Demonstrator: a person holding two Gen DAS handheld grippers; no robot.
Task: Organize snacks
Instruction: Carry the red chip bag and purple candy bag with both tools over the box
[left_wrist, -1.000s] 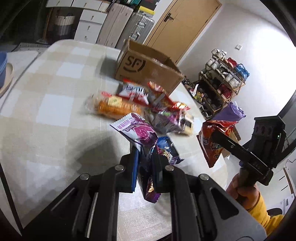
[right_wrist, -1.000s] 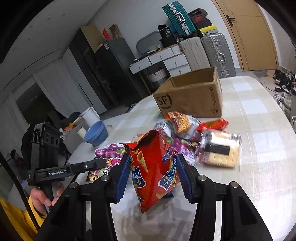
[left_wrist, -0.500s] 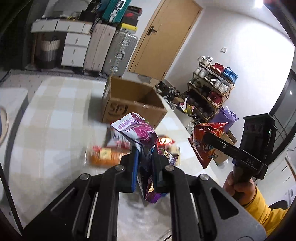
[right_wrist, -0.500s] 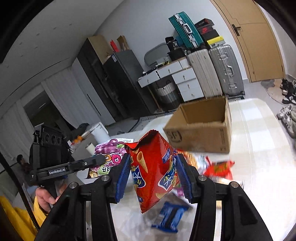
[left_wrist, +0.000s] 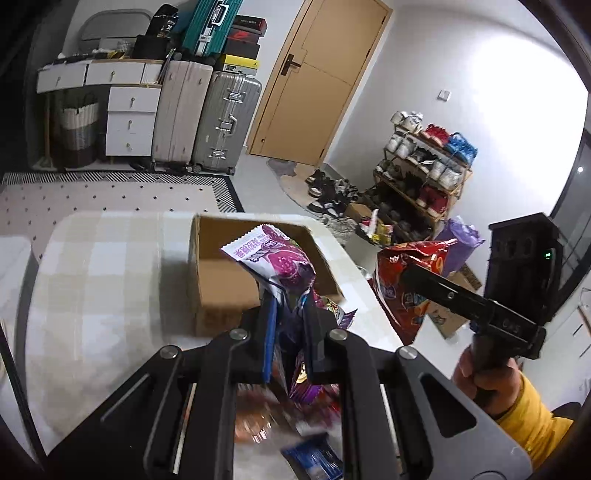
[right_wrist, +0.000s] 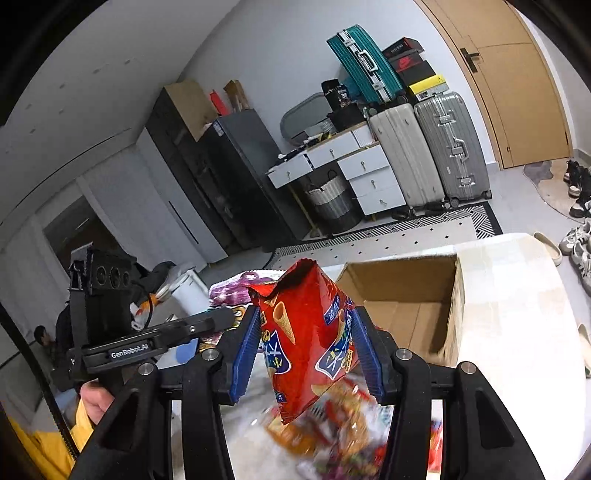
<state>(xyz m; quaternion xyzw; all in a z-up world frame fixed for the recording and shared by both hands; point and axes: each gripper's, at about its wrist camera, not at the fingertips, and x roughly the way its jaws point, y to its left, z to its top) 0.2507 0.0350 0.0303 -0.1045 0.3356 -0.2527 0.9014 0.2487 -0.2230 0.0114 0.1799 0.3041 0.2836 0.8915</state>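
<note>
Your room is evenly lit indoors, with a strong bright patch washing out the white right-hand wall (left_wrist: 517, 110) in the left wrist view. Both fisheye pictures bend straight lines and fall to black at the corners. The loose pile of snack packets (right_wrist: 332, 435) low in each picture is smeared by motion blur, while the far furniture stays sharp.

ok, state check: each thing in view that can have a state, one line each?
left gripper: shut on the purple snack packet
purple snack packet: held clear of the table
right gripper: shut on the red cone-snack bag
red cone-snack bag: held upright, top torn open
brown cardboard box: open-topped, looks empty
tan wooden door: closed
loose snack pile: on the table, blurred
</note>
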